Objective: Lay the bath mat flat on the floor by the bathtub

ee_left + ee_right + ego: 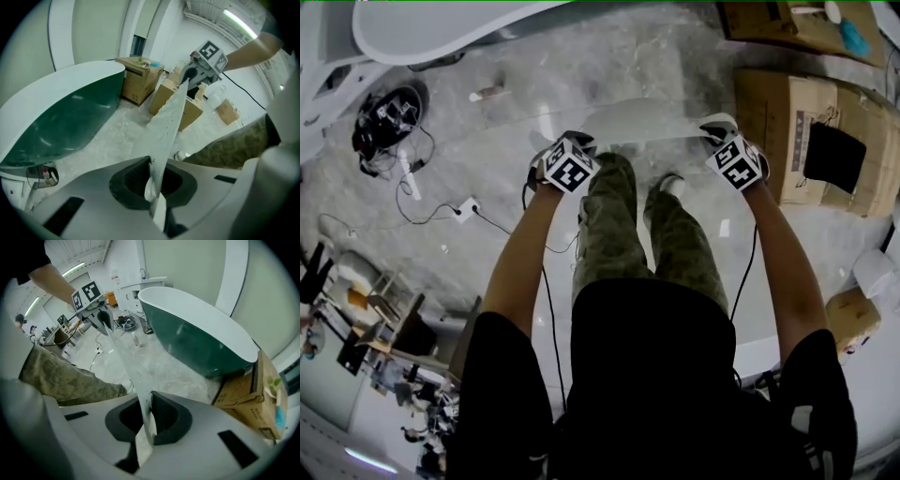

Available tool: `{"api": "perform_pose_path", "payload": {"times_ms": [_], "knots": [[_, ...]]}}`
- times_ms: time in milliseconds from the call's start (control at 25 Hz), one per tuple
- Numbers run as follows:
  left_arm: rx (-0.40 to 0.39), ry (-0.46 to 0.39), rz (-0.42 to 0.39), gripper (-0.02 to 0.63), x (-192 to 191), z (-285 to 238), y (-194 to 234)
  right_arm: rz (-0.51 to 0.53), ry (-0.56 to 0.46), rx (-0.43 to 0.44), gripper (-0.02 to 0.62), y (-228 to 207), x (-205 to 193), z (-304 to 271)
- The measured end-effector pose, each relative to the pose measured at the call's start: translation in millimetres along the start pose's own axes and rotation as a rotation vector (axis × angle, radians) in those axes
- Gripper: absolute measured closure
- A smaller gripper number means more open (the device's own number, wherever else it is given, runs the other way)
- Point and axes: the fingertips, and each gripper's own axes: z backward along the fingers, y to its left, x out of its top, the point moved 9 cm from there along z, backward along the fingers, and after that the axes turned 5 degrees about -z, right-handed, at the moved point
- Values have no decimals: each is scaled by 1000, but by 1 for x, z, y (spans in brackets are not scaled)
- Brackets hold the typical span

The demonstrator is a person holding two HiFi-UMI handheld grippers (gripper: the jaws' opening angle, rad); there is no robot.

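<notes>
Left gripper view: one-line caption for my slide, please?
The left gripper clamps one end of the bath mat, stretched across to the right gripper, beside the green bathtub.

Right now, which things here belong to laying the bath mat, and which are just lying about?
Job: bath mat, clamped in the left claw and right claw; bathtub.
Lying about: cardboard boxes; power strip.

Pale translucent bath mat (647,120), stretched taut, hangs near the green-sided bathtub (70,117).

Bath mat (652,120) spans between left tool (153,182) and right tool (146,422), above floor (516,216); bathtub (431,28) beyond; boxes (773,141) at right.
</notes>
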Motion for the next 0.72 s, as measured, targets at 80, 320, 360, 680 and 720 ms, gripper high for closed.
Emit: {"api": "perform_pose_path", "payload": {"times_ms": [80, 320, 360, 680, 720], "knots": [[31, -1, 24, 580, -8, -36, 4, -13, -16, -1, 566, -3, -25, -34], [80, 58, -29, 579, -33, -137, 3, 112, 6, 18, 566, -7, -86, -126], [81, 68, -44, 580, -36, -150, 3, 130, 13, 23, 566, -7, -94, -138], [66, 120, -121, 579, -52, -246, 3, 157, 31, 70, 566, -25, -152, -223], [71, 118, -122, 578, -54, -255, 3, 147, 32, 70, 566, -28, -156, -232]]}}
